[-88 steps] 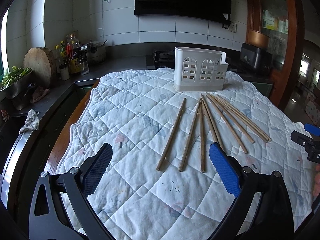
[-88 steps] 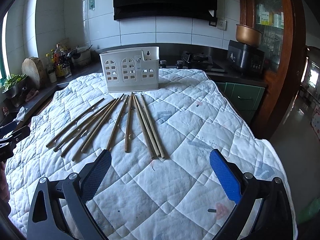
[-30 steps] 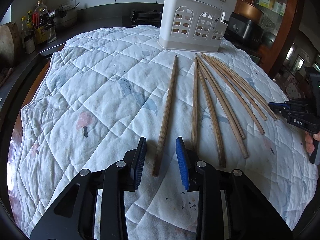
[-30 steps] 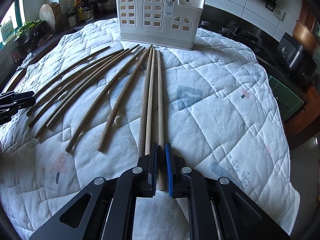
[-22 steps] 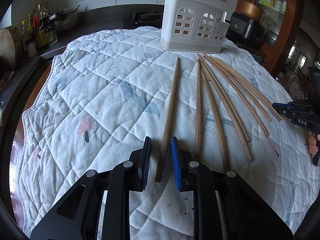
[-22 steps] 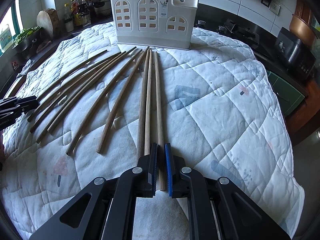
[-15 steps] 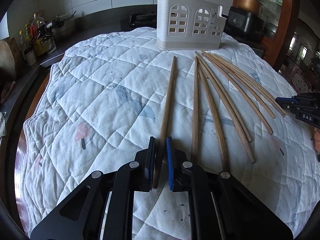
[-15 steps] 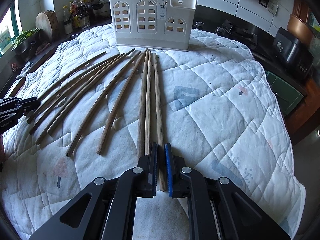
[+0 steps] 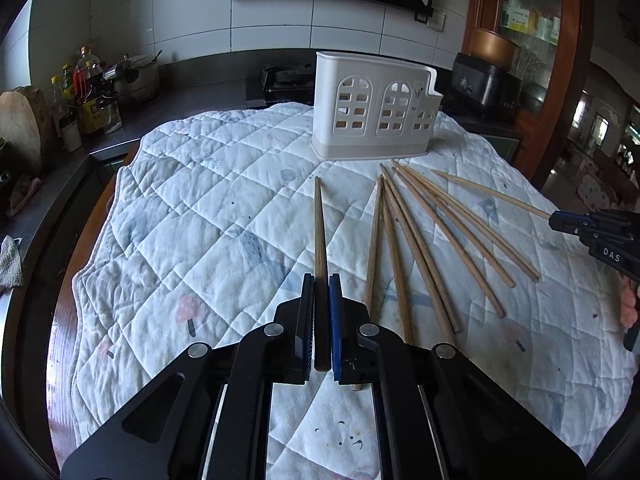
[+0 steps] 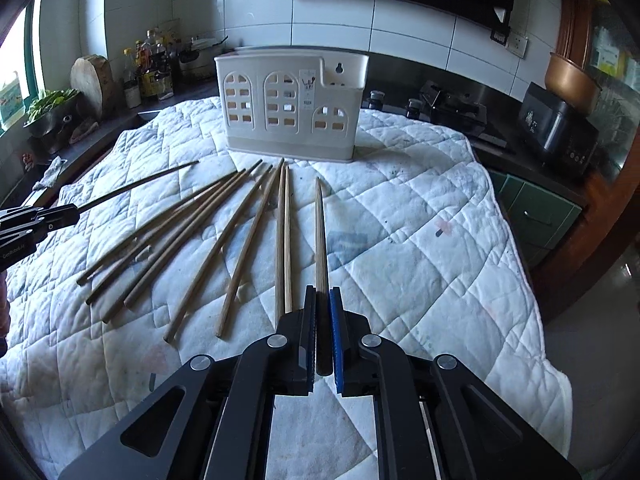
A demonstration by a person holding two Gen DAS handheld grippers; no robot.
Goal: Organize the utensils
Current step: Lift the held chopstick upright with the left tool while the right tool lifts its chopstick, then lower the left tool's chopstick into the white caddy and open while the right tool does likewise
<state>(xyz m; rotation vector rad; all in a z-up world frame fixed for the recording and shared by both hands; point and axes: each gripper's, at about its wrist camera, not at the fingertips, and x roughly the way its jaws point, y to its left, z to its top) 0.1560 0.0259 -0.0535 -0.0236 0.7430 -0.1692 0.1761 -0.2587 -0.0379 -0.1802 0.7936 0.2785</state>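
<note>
Left gripper [image 9: 320, 280]: closed on the thick end of one dark chopstick [image 9: 319, 232], which runs straight forward from between the blue pads toward the holder; its jaws have just been closing, and the stick now sits clamped between them. In the right wrist view this same stick appears as a thin dark rod at the far left, with its tip clear of the cloth. Right gripper [image 10: 320, 292]: closed on the thick end of a lighter chopstick [image 10: 320, 232], likewise pointing toward the holder. In the left wrist view the right gripper shows at the right edge with its stick angled across above the others. Remaining chopsticks [image 10: 224, 236]: seven can be counted lying loose on the quilted cloth [image 10: 420, 240], fanned out with their thin tips converging near the holder's base and their thick ends spread toward the camera; two of them lie side by side just left of the right gripper's stick. White utensil holder [image 10: 290, 104]: upright at the far side of the cloth, arched cut-outs facing the cameras; contents cannot be told. The cloth covers the round surface [image 9: 66, 320], whose wooden edge shows at the left. Behind: a kitchen counter with bottles [image 9: 86, 88], a wooden chopping block [image 9: 22, 124] and a dark appliance [image 10: 556, 128].
</note>
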